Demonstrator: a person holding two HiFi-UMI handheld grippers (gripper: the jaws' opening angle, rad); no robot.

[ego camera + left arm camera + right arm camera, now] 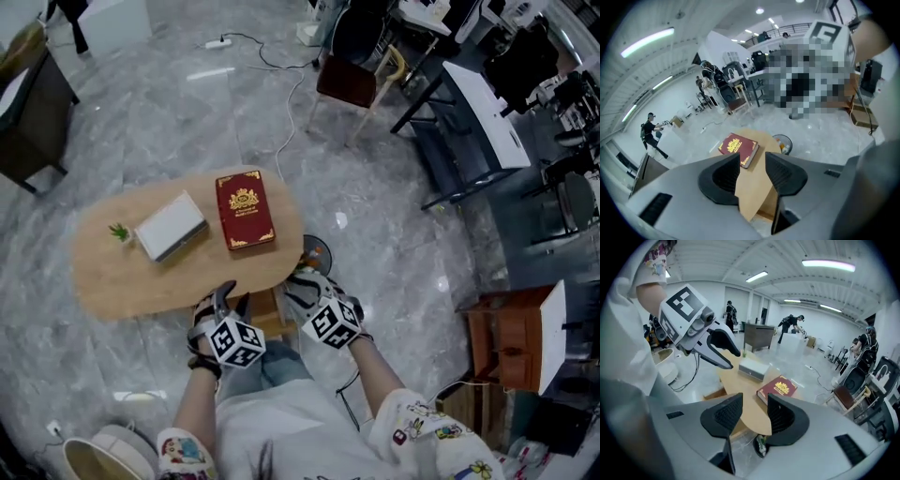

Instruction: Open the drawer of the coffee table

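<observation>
The oval wooden coffee table [112,281] carries a red book [245,209], a grey box [171,226] and a tiny green plant [119,231]. Under its near edge a wooden drawer [270,319] stands pulled out, partly hidden by my grippers. My left gripper [230,296] hangs above the table's near edge, jaws apart with nothing between them; the table edge and book show through the gap [752,171]. My right gripper [300,284] is beside it to the right, also open and empty [754,411]. The left gripper [729,359] shows in the right gripper view too.
A small round bin [317,253] with rubbish stands on the marble floor at the table's right end. A chair [354,82] and a white cable [286,127] lie beyond. A brown cabinet [511,339] is at the right and a dark cabinet [28,117] at the far left.
</observation>
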